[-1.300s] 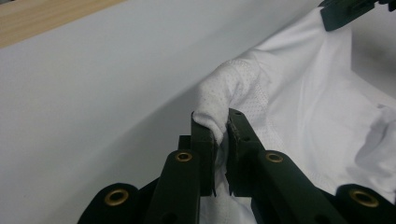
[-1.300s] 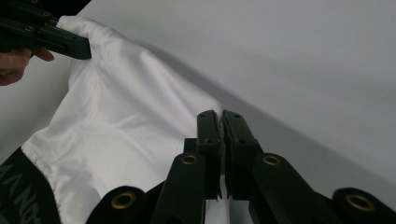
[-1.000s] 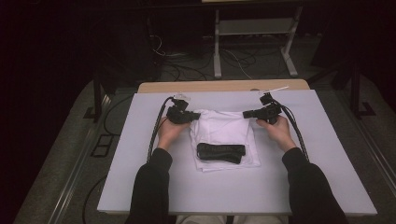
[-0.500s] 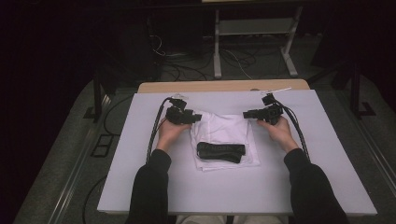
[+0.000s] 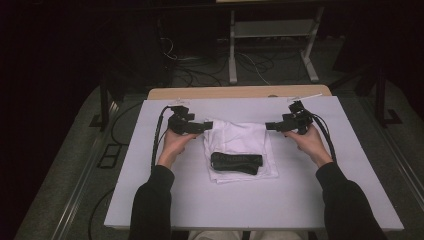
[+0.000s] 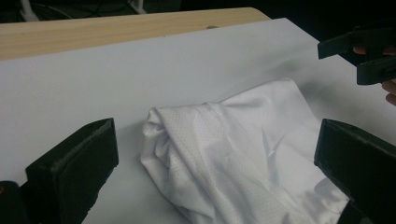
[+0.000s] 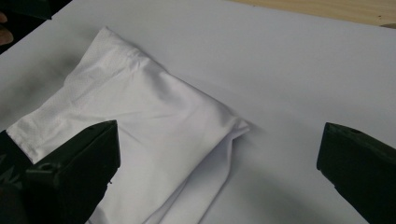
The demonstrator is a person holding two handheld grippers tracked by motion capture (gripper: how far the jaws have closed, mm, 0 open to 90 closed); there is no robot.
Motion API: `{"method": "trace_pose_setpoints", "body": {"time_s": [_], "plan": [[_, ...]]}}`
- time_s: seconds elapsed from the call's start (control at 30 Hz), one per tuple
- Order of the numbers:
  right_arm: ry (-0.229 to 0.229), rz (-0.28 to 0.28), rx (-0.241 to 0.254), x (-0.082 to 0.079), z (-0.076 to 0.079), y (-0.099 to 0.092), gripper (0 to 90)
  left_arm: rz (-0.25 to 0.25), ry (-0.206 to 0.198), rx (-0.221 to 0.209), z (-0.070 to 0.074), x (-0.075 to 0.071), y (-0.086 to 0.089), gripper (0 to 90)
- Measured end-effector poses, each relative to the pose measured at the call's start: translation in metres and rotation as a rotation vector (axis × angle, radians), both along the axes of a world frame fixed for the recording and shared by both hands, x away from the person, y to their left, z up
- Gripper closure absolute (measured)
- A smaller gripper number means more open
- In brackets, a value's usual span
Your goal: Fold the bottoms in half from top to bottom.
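On the white table (image 5: 150,195), both grippers, just opened wide, flank the folded garment (image 5: 235,142).

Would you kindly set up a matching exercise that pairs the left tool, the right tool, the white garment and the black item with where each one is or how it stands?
Things:
1. left tool
2. right tool
3. white garment
4. black item

Places or states:
A. lies on top of the folded cloth, at its near part
B. open, off the cloth's right far corner
C. folded, flat on the white table
D. open, at the cloth's left far corner

Pairs: 1-D, 2-B, 3-C, 4-A
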State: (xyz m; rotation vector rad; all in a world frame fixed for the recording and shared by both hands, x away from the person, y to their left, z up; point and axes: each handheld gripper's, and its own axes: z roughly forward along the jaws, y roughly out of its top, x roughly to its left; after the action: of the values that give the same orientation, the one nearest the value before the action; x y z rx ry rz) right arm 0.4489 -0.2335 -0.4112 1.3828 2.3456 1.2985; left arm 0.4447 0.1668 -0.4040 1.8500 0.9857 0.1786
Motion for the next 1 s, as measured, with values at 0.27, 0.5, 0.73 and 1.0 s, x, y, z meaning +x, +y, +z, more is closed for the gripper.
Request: {"method": "trace_pose_setpoints", "body": {"time_s": [0.27, 0.5, 0.73, 1.0], "plan": [[-0.032, 0.001, 0.032, -0.017, 0.006, -0.010, 0.0, -0.003, -0.021, 0.020, 0.003, -0.015, 0.007, 0.0], [-0.045, 0.003, 0.042, -0.032, 0.010, -0.021, 0.0, 0.011, -0.037, 0.019, 0.006, -0.026, 0.016, 0.0], [-0.055, -0.001, 0.052, -0.045, 0.011, -0.032, 0.0, 0.012, -0.049, 0.013, 0.010, -0.038, 0.022, 0.0], [-0.068, -0.014, 0.055, -0.060, 0.012, -0.047, 0.0, 0.013, -0.074, 0.020, 0.015, -0.054, 0.027, 0.0]]}}
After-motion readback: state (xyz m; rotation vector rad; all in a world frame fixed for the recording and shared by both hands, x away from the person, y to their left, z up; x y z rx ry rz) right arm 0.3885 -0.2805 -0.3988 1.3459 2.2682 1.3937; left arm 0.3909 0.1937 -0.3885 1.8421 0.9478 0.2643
